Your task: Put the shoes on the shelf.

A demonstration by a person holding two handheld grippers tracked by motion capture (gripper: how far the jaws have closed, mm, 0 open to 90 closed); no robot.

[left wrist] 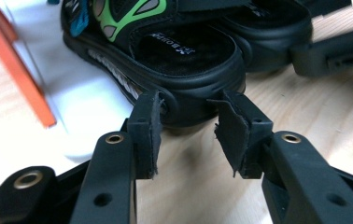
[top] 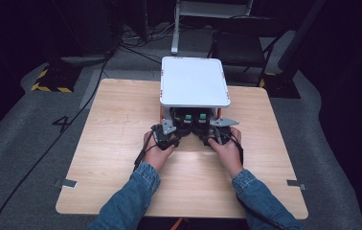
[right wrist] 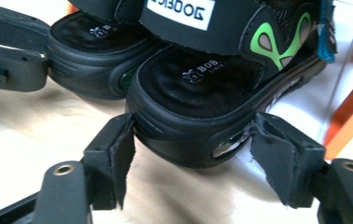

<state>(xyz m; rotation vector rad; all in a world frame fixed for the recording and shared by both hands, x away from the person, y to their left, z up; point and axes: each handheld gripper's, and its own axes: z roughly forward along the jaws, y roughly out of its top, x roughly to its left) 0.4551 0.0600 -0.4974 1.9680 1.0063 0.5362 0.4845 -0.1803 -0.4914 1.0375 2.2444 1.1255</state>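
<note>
Two black sandals with green patches lie side by side on the white lower shelf of a small rack, heels sticking out toward me. My left gripper is shut on the heel of the left sandal, its pads pressing the heel's two sides. My right gripper stands open around the heel of the right sandal, and a small gap shows at its right pad. From above, the left gripper and right gripper sit close together under the rack's front edge, by the sandals.
The rack's white top plate overhangs the sandals, and orange posts stand at its corners. The rack stands at the far middle of the wooden table. A dark chair and cables lie beyond the table.
</note>
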